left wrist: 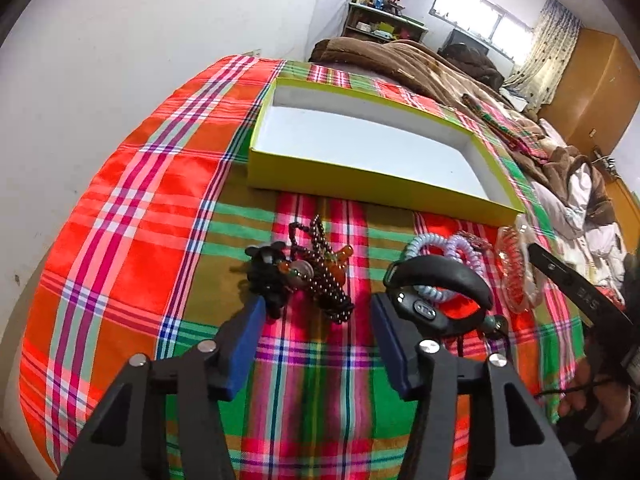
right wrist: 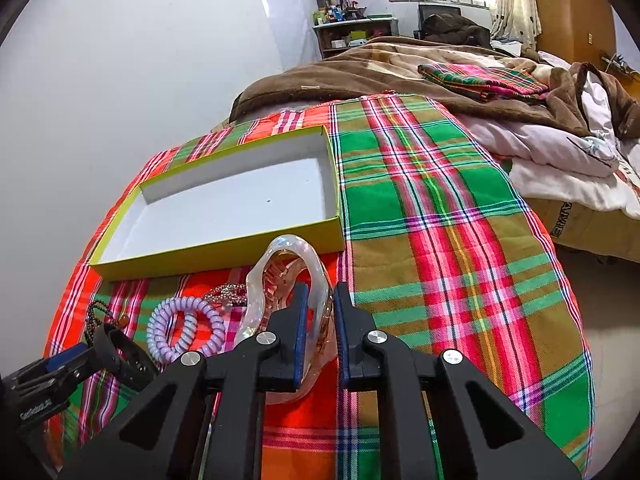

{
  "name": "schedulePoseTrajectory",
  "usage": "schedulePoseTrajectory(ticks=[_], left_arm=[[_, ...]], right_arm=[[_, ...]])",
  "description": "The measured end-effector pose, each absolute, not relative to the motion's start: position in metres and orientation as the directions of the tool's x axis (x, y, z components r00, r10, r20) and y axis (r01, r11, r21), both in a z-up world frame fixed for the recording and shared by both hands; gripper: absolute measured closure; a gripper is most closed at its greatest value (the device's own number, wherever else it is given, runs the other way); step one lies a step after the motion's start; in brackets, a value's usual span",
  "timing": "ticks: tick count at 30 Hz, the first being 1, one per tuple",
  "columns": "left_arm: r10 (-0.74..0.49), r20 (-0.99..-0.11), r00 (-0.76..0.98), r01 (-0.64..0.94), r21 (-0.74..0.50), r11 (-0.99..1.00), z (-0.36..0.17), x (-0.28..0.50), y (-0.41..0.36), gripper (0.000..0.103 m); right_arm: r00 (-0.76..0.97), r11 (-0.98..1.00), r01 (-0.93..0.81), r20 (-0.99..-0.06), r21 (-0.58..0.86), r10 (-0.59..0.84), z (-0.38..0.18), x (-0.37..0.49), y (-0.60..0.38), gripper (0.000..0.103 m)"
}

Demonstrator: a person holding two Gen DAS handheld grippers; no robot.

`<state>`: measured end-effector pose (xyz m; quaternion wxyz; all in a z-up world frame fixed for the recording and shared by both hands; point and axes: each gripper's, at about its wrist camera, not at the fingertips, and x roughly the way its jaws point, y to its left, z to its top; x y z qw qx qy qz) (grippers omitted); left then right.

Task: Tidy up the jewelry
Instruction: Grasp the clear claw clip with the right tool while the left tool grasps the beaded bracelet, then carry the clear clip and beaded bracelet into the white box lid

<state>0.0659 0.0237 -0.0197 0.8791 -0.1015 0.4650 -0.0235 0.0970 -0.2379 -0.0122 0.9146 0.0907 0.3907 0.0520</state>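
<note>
An empty yellow box (left wrist: 360,184) with a white inside lies on the plaid cloth; it also shows in the right wrist view (right wrist: 216,254). My left gripper (left wrist: 316,320) is open just before a dark beaded necklace (left wrist: 324,280) and a black hair tie (left wrist: 266,272). A black wristband (left wrist: 440,280) lies by its right finger. Lilac coil hair ties (right wrist: 184,328) and a sparkly piece (right wrist: 226,294) lie near. My right gripper (right wrist: 320,320) is shut on a clear pink hair claw (right wrist: 280,264), seen in the left wrist view too (left wrist: 516,268).
The plaid cloth (right wrist: 440,240) covers a table by a white wall. A bed with brown blankets (right wrist: 400,64) and white bedding (right wrist: 560,152) lies behind. My left gripper shows at the lower left of the right wrist view (right wrist: 60,364).
</note>
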Motion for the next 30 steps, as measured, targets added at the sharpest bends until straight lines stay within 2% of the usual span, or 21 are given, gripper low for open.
schedulePoseTrajectory(ticks=[2, 7, 9, 11, 16, 30], left_arm=[[-0.109, -0.814, 0.570, -0.065, -0.177, 0.982, -0.021, 0.069, 0.021, 0.053], [-0.055, -0.823, 0.566, -0.101, -0.135, 0.986, -0.026, 0.072, 0.017, 0.055], [-0.036, -0.822, 0.569, -0.107, -0.118, 0.987, -0.027, 0.071, 0.015, 0.060], [-0.022, -0.823, 0.567, -0.114, -0.106, 0.988, -0.026, 0.072, 0.015, 0.072], [-0.021, -0.818, 0.575, -0.119, -0.109, 0.987, -0.024, 0.069, 0.018, 0.084], [-0.071, -0.760, 0.646, -0.083, -0.162, 0.983, 0.000, 0.056, 0.032, 0.086]], right_arm=[[0.693, 0.979, -0.024, -0.702, 0.203, 0.163, -0.012, 0.095, -0.239, 0.090], [0.693, 0.978, -0.031, -0.701, 0.206, 0.169, -0.014, 0.093, -0.243, 0.090], [0.695, 0.978, -0.034, -0.698, 0.207, 0.172, -0.014, 0.092, -0.245, 0.090], [0.696, 0.977, -0.036, -0.696, 0.209, 0.175, -0.014, 0.091, -0.247, 0.090], [0.698, 0.976, -0.042, -0.693, 0.216, 0.183, -0.014, 0.089, -0.250, 0.090], [0.721, 0.977, -0.044, -0.670, 0.210, 0.176, -0.003, 0.076, -0.256, 0.090]])
